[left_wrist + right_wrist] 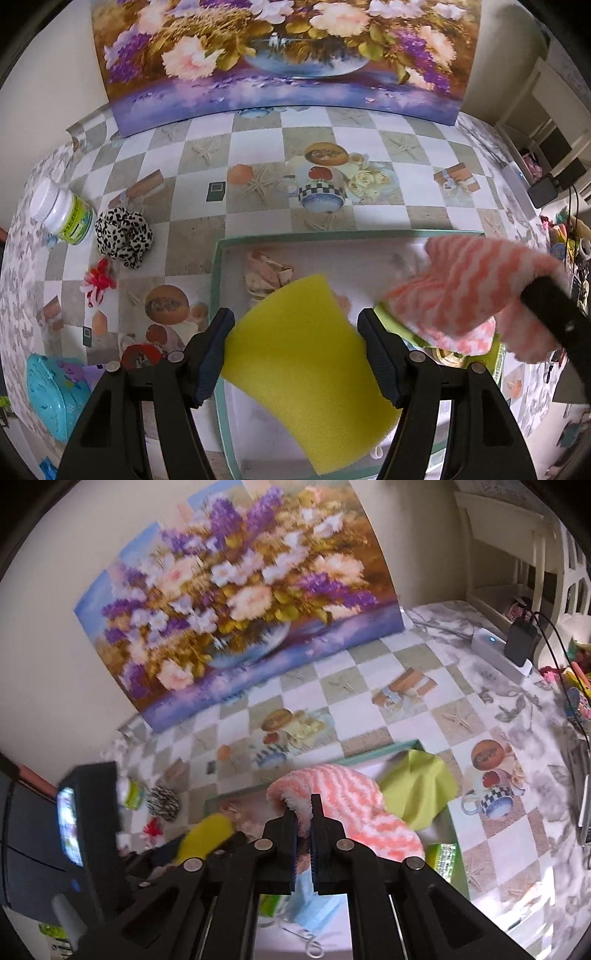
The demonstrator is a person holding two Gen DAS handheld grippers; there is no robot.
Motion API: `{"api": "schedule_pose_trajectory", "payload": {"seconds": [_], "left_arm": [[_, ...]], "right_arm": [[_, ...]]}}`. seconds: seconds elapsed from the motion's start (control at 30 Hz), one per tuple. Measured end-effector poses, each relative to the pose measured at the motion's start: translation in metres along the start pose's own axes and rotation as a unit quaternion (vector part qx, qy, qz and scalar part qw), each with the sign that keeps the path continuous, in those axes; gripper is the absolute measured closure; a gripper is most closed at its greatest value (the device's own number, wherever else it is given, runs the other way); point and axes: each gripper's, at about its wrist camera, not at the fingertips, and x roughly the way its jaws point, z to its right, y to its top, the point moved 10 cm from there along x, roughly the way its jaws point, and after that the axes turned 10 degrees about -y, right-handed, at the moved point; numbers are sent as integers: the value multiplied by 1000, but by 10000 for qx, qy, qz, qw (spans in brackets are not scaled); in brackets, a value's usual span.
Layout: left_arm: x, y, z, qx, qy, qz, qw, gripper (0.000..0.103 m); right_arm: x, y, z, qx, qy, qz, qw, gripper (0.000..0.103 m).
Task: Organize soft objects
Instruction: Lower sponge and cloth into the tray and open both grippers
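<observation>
My left tongs [295,343] are clamped on a flat yellow foam sponge [306,369], both blue-padded fingers pressing its side edges. The sponge hangs tilted over a shallow white tray with a teal rim [218,280], which sits directly under and ahead of these tongs. Inside the tray, just beyond the sponge's far edge, I see a crumpled beige and pink cloth [266,275].

My right tongs [303,812] are shut tight on a fluffy pink-and-white striped sock [343,805], a fold of it pinched between the fingers while the rest drapes forward and to the right. In the left view the same sock [461,288] hangs to the right of my left tongs, above the tray's right side. A lime green cloth [421,790] lies just beyond the sock, against the tray's far right corner.

Well to the left of my left tongs, outside the tray, a leopard-print fabric scrunchie [123,236] rests on the checkered oilcloth table cover [258,147], touching a white plastic bottle with a green label [66,214] that lies on its side. A small red-and-white bow [98,284] lies just this side of the scrunchie. A turquoise plastic case [55,395] sits at the near left. A floral painting [284,55] leans on the wall far ahead.
</observation>
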Motion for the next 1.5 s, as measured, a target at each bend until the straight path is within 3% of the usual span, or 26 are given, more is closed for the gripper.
{"api": "schedule_pose_trajectory", "payload": {"seconds": [0.13, 0.43, 0.63, 0.83, 1.1, 1.5], "left_arm": [[7, -1, -1, -17, 15, -30, 10000, 33], [32, -8, 1, 3, 61, -234, 9997, 33], [42, -11, 1, 15, 87, -338, 9994, 30], [34, -9, 1, -39, 5, -344, 9994, 28], [8, 3, -7, -186, -87, -186, 9996, 28], [-40, 24, -26, -405, -178, 294, 9986, 20]], "right_arm": [[27, -17, 14, -42, -391, -426, 9983, 97], [67, -43, 26, -186, -604, -1044, 9925, 95], [77, -49, 29, -204, -614, -1213, 9905, 95], [70, -42, 25, -348, -709, -1106, 9907, 95], [48, -29, 22, -501, -955, -800, 9909, 54], [3, -6, 9, -639, -1054, -219, 9921, 33]]}}
